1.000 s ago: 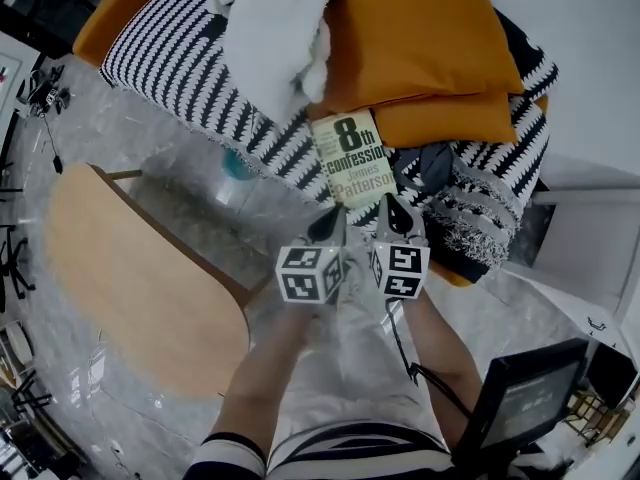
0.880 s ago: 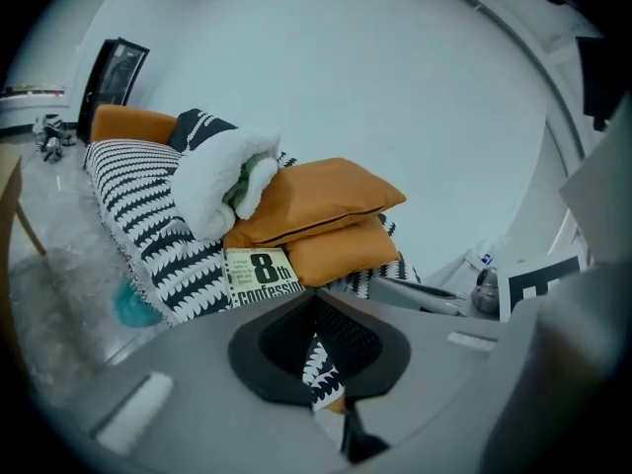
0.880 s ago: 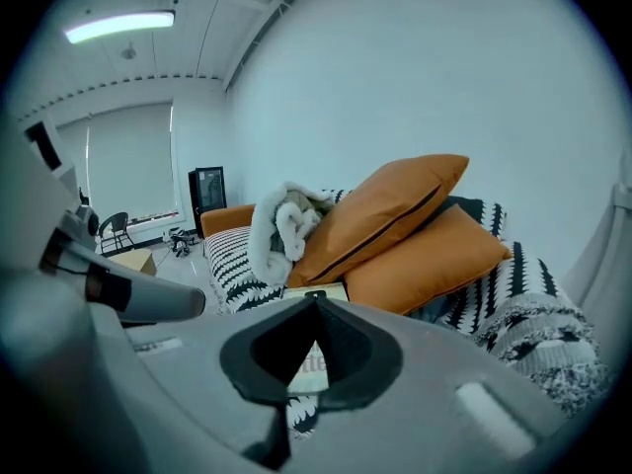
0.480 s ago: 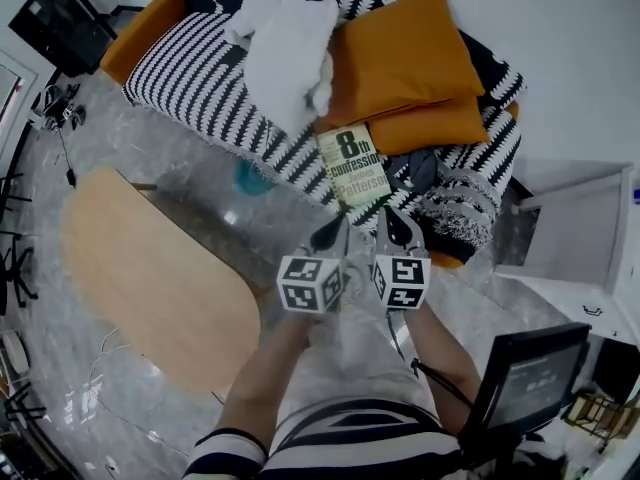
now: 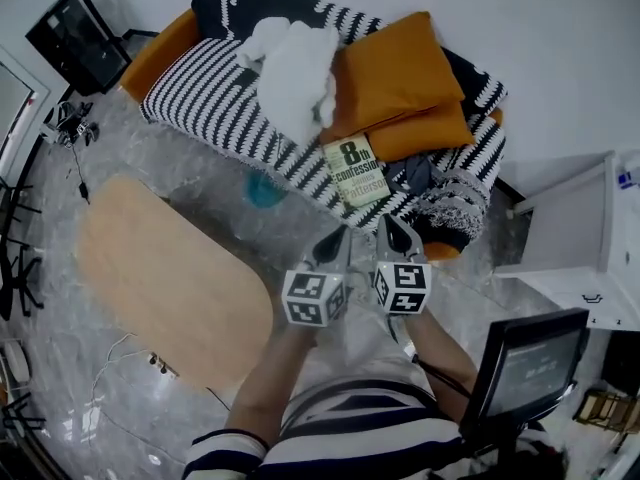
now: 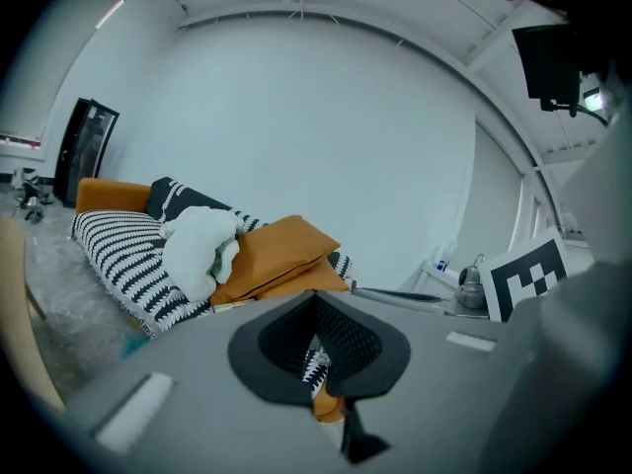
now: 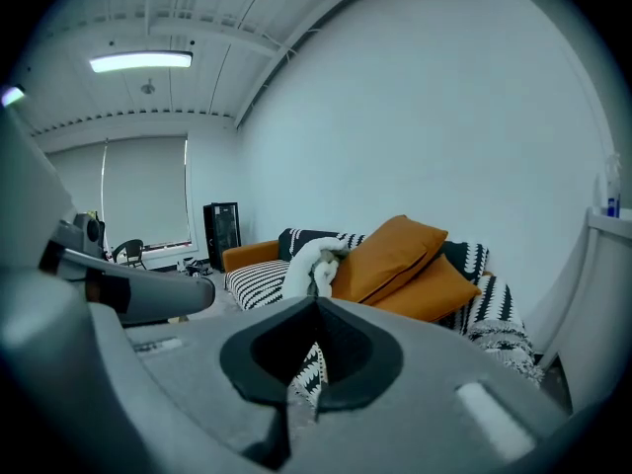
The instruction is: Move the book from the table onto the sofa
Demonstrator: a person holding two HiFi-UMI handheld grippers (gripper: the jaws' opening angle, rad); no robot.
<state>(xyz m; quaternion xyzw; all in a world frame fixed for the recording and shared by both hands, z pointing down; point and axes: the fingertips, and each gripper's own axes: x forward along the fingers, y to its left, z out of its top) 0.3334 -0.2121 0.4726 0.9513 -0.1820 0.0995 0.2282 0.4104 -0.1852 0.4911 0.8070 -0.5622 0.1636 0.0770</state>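
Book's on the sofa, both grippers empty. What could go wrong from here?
1. The book lies close to the seat's front edge, on a striped throw that drapes over that edge; it might slide to the floor.
2. The stacked orange cushions lean behind it; if they slip, they could nudge it forward.
3. The left gripper and right gripper are shut and apart from the book, so neither could catch it.

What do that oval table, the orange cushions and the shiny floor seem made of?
The table looks like pale wood or laminate, matte, with a darker edge. The orange cushions look like soft cloth, dull and creased. The floor is probably polished grey stone or tile, veined and reflective.
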